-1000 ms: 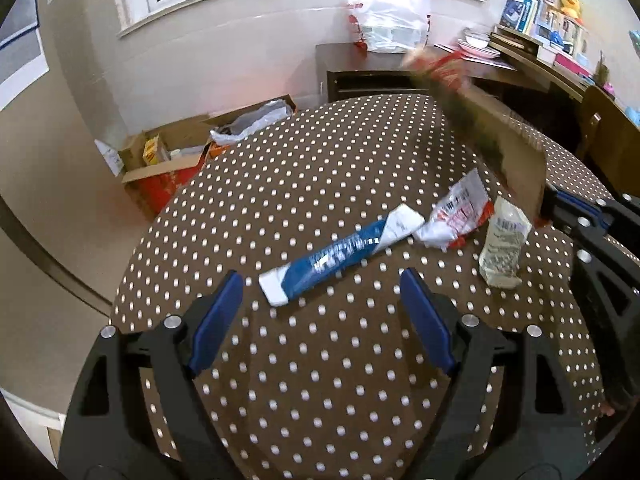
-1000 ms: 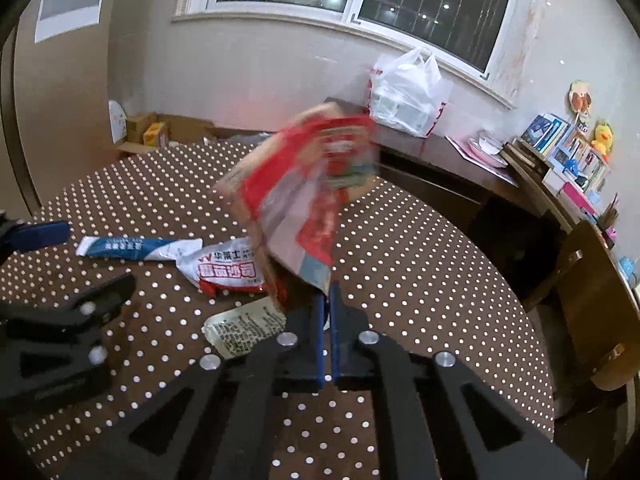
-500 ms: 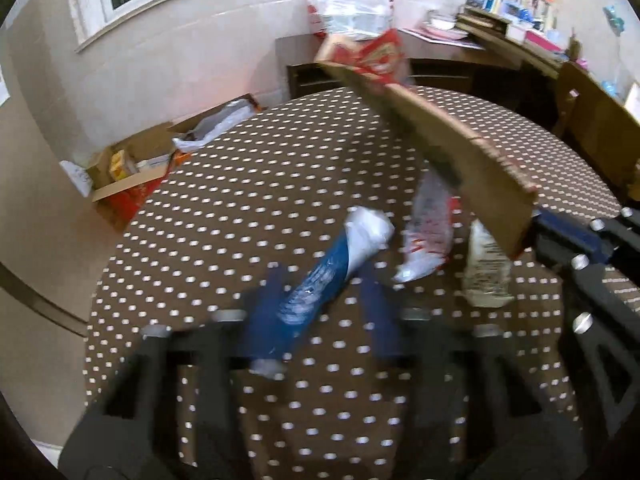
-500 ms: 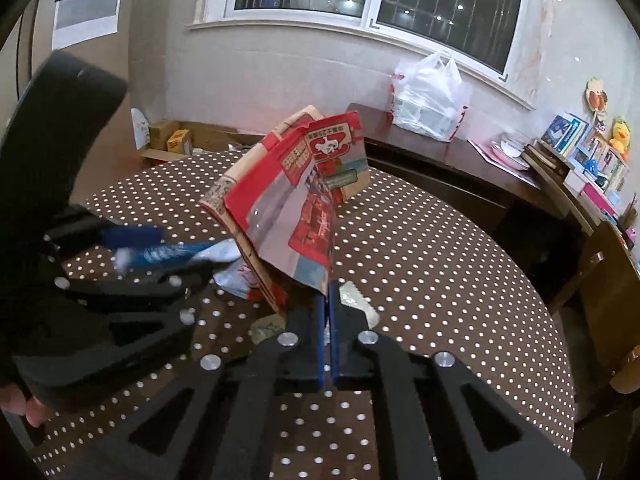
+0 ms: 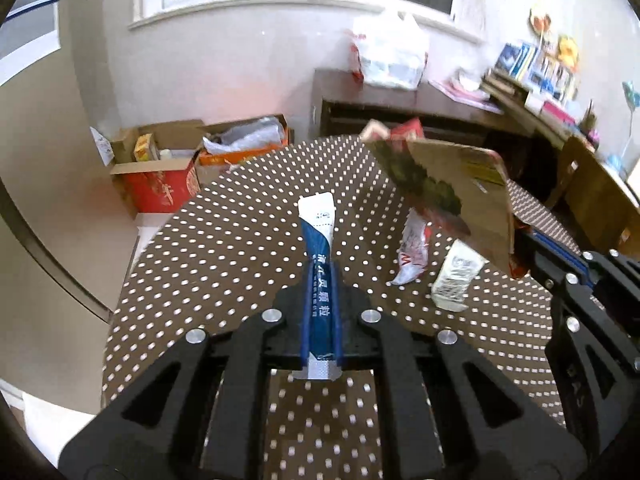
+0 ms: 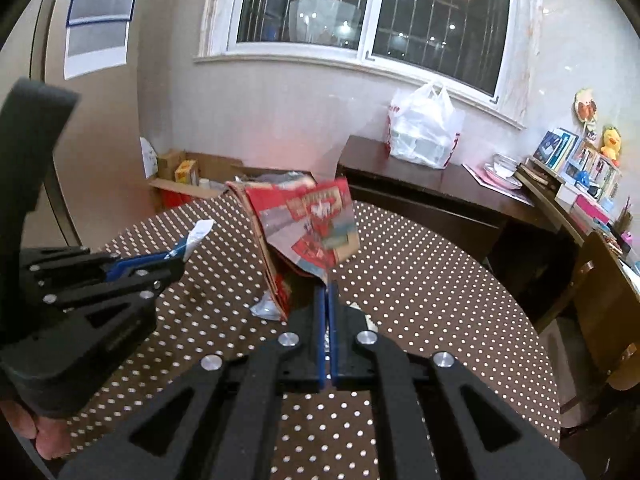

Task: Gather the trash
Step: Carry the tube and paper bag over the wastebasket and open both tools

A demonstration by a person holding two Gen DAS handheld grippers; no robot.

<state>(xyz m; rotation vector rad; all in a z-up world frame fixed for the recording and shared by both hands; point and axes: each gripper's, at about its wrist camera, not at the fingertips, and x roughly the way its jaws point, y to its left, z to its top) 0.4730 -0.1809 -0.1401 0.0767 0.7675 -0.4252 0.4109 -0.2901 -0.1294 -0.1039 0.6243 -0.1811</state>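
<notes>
Seen from the left wrist, the left gripper (image 5: 322, 280) has just been closing its jaws, now clamped on a long blue-and-white foil sachet (image 5: 319, 236) that juts forward above the round brown worktop with white polka dots (image 5: 224, 248). To the right, a crumpled red-and-white wrapper (image 5: 412, 252) and a small pale printed packet (image 5: 456, 280) lie side by side on the worktop, beneath a flattened brown cardboard carton with red print (image 5: 460, 188) held by the right gripper (image 5: 532, 248).

Seen from the right wrist, the right gripper (image 6: 326, 296) has its jaws pressed together on the carton's (image 6: 308, 228) lower edge, the carton raised over the worktop (image 6: 420, 292). At left, the left gripper (image 6: 176, 256) holds the sachet (image 6: 196, 234) aloft.
</notes>
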